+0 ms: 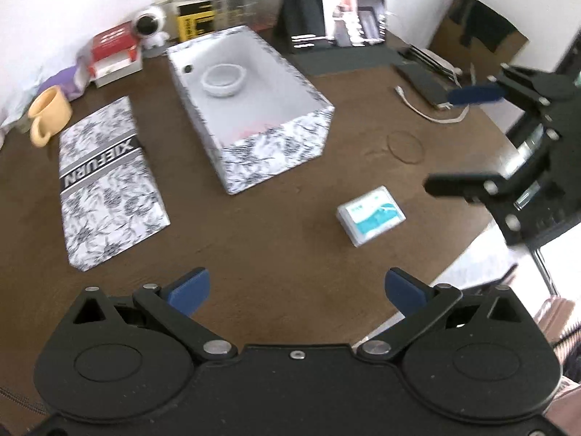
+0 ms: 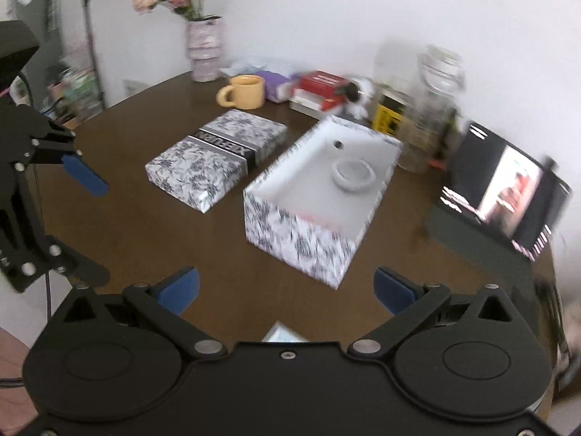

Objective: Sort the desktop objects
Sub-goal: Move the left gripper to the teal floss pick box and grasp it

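Observation:
An open floral-patterned box (image 1: 254, 109) (image 2: 319, 196) stands mid-table with a white bowl (image 1: 223, 80) (image 2: 354, 174) and a small dark object (image 1: 188, 69) inside. Its lid (image 1: 109, 181) (image 2: 214, 156) lies to its left. A small white-and-teal packet (image 1: 370, 214) lies on the table right of the box; its corner peeks out under my right gripper (image 2: 281, 334). My left gripper (image 1: 296, 289) is open and empty above the near table. My right gripper (image 2: 287, 287) is open and empty; it also shows in the left wrist view (image 1: 461, 138).
A yellow mug (image 1: 49, 112) (image 2: 245, 91), red-and-white boxes (image 1: 112, 54), a small astronaut figure (image 1: 149, 25), a yellow-black box (image 1: 194, 21) and clear jars (image 2: 435, 109) line the back. A tablet (image 1: 334, 14) (image 2: 501, 196), a phone (image 1: 421, 80), white cable (image 1: 428, 112) and hair tie (image 1: 405, 145) lie right.

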### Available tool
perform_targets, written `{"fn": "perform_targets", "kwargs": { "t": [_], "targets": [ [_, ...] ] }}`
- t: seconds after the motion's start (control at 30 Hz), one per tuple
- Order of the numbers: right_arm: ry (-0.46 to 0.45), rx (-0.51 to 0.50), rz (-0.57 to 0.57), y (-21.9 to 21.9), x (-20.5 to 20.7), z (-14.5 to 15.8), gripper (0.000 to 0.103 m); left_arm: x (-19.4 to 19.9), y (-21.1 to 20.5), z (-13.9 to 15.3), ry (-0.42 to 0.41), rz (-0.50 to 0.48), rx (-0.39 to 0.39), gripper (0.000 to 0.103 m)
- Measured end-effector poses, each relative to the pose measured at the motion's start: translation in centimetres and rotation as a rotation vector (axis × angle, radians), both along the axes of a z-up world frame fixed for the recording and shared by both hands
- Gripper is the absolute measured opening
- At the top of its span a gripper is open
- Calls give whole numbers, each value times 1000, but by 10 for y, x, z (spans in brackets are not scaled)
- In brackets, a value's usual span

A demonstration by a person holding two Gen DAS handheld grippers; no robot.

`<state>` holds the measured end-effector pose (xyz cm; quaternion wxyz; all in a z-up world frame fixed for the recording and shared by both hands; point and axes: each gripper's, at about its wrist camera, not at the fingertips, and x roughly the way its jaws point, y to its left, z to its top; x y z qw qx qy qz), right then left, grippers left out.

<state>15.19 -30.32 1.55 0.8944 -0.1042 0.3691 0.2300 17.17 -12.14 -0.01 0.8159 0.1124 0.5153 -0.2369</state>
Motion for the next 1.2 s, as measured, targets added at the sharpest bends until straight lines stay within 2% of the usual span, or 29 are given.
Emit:
{"fn": "perform_targets", "kwargs": {
  "t": [0.17, 0.43, 0.57, 0.73, 0.87, 1.03, 1.2],
  "targets": [
    [27, 26, -112, -9, -44, -7, 103, -3, -22, -9, -7, -89, 21, 103],
    [68, 15, -213, -33, -77, -30, 103, 18, -83, -38, 12, -338, 89, 103],
    [86, 13, -230, -46, -78, -40, 103, 31, -116, -63, 30, -463, 147, 103],
    [108, -3, -235, -58, -71, -54, 103, 44, -153, -109, 35, -603, 285, 103],
    [133, -9, -214, -65, -61, -69, 103, 54, -172, -139, 34, -692, 353, 103],
    [158, -16, -183, -69, -47, -84, 103, 66, -186, -166, 107, -728, 389, 103],
    [183, -20, -155, -71, -34, -94, 103, 74, -189, -179, 121, -757, 394, 101]
  ]
}}
